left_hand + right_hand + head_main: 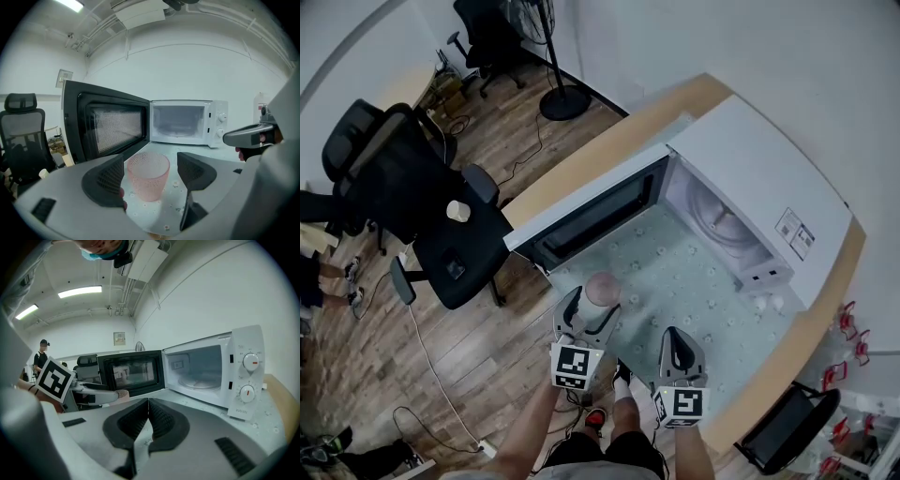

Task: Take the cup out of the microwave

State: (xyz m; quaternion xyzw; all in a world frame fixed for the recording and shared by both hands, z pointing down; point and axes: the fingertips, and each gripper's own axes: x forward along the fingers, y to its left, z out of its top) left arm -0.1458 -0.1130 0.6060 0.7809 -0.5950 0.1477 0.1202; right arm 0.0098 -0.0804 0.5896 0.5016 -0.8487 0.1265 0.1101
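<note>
Pink dimpled cup (pixel 601 289) is out on the flowery worktop (pixel 694 291), at about 8 o'clock from the open microwave (pixel 769 183). The left claw (pixel 151 174) is spread wide around it. The right claw (pixel 148 417), at the cup's 4 o'clock, is pinched together on nothing.

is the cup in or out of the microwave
Out: the pink cup stands upright on the table, between the open jaws of the left gripper, in front of the open microwave.

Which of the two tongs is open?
The left tongs: their jaws stand apart, with the pink cup between them. The right tongs are shut, holding nothing.
</note>
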